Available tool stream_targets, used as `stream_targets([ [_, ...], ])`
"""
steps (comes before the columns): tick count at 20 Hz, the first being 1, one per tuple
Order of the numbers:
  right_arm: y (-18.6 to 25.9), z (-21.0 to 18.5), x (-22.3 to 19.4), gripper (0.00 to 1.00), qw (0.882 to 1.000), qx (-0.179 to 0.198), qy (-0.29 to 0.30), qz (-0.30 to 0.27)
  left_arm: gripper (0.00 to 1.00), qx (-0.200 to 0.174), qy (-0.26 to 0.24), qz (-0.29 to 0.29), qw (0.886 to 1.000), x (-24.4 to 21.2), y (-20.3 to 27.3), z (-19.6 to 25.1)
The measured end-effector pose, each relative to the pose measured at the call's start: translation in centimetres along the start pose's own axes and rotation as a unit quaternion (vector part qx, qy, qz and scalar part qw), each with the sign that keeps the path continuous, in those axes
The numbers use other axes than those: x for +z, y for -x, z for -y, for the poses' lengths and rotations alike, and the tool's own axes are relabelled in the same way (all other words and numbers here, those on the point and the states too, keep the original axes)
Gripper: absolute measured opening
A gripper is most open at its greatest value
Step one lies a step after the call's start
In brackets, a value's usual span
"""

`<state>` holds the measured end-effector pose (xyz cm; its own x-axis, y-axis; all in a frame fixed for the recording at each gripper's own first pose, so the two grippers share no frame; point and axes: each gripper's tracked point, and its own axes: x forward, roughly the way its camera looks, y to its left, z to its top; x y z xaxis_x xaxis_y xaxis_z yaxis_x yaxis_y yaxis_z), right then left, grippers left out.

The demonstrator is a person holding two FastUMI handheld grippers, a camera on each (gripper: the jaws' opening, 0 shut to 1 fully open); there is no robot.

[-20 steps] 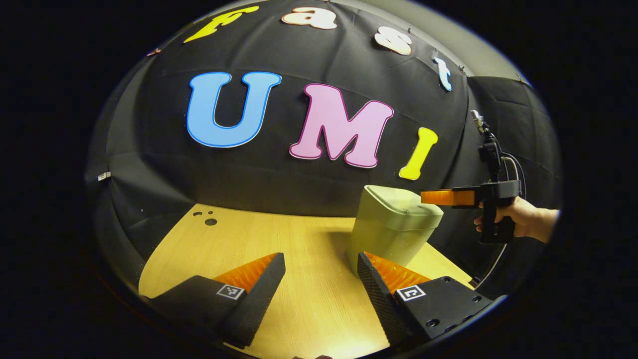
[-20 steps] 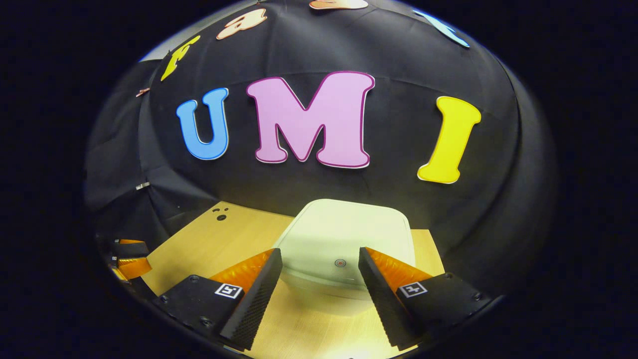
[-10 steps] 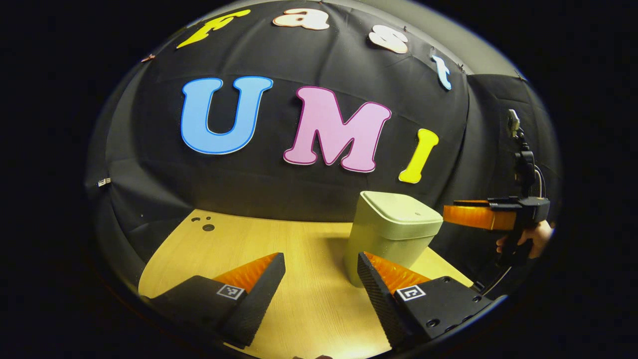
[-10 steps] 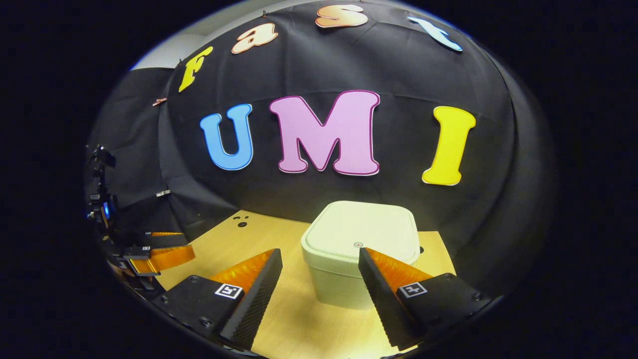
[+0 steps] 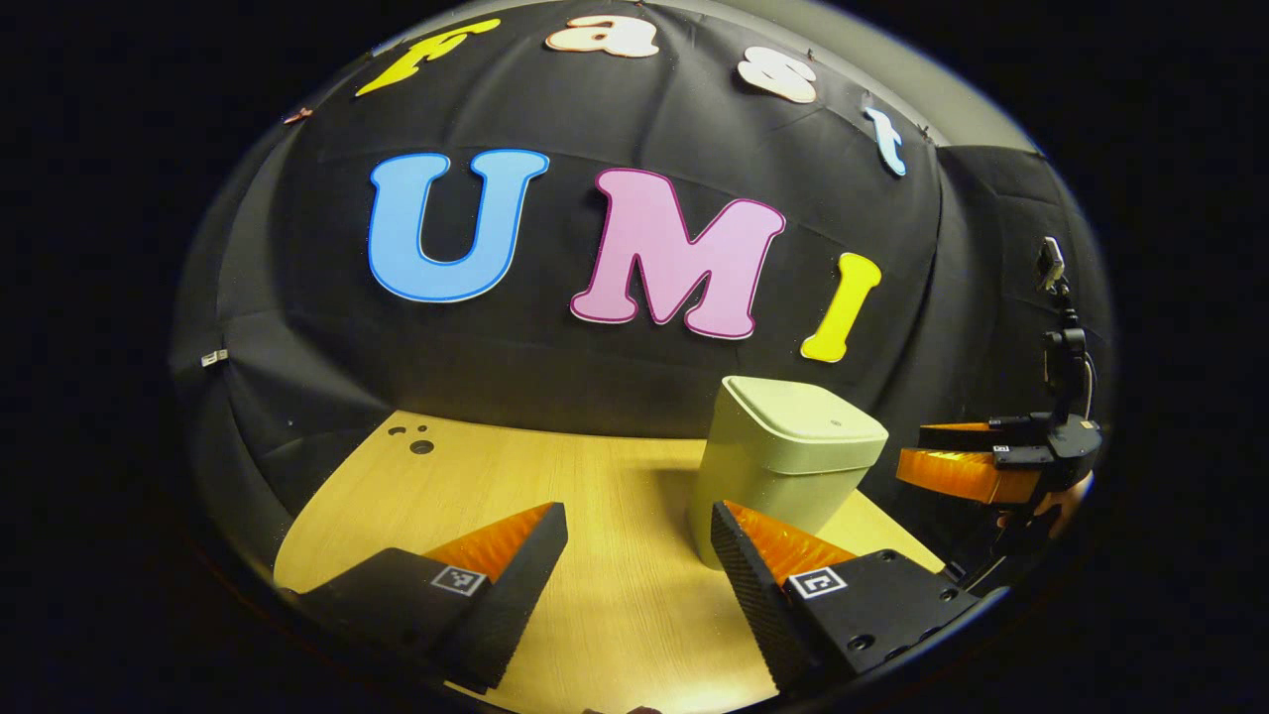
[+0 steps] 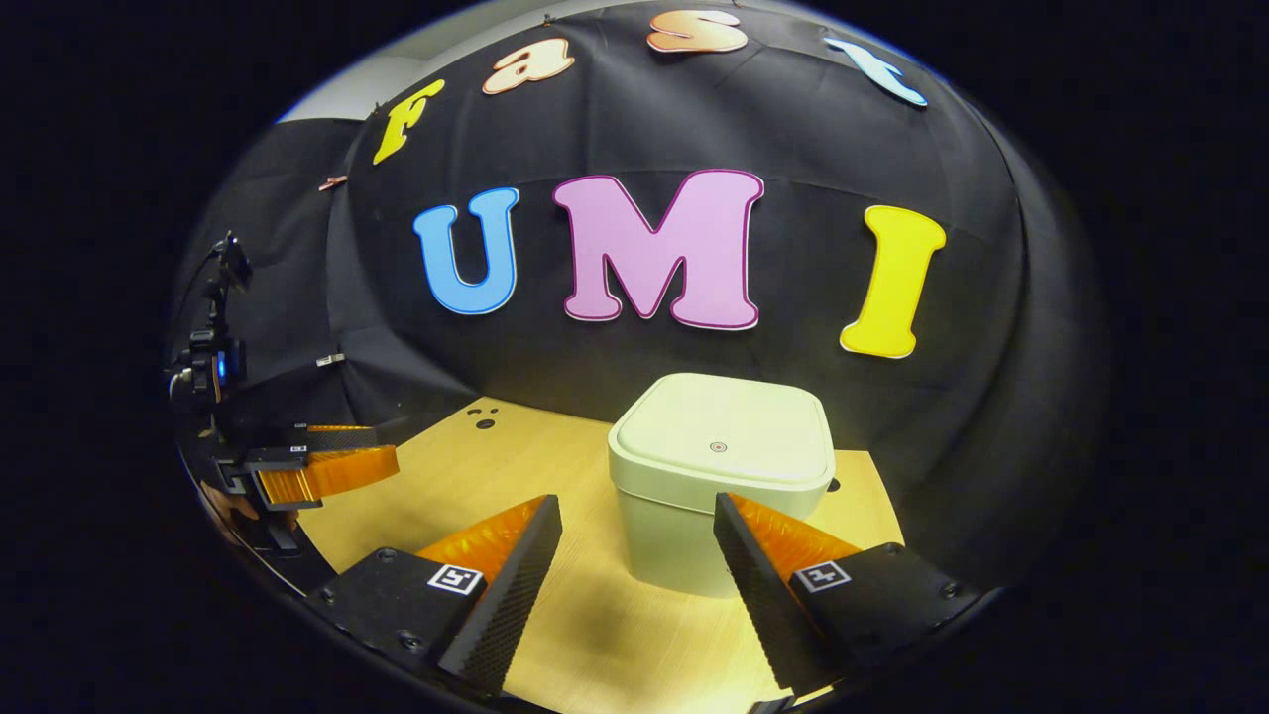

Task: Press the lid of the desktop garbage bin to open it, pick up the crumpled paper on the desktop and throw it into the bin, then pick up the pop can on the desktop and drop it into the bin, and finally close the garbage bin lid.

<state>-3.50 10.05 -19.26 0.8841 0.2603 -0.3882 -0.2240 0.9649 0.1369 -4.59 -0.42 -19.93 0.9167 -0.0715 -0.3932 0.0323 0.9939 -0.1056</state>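
Bin [image 6: 719, 486] lid [image 6: 722, 444] closed, a small round mark at centre.

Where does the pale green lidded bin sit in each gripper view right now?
Left gripper view: pale green square plastic bin, right of centre, lid shut, above the gripper's right finger.
Right gripper view: same bin, centre, between the open fingers.
Shared landmark: dark holes in the wooden tabletop.

Pale green bin [image 6: 721, 476] upright, lid [image 6: 721, 443] closed
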Motion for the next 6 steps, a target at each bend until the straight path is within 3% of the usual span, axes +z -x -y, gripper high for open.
stream_targets([
  [6,0.12,-0.89,-1.04,0.97,1.000,0.001,0.007,-0.009,0.95,0.002,-0.005,-0.001,1.000,-0.38,0.46,-0.53],
])
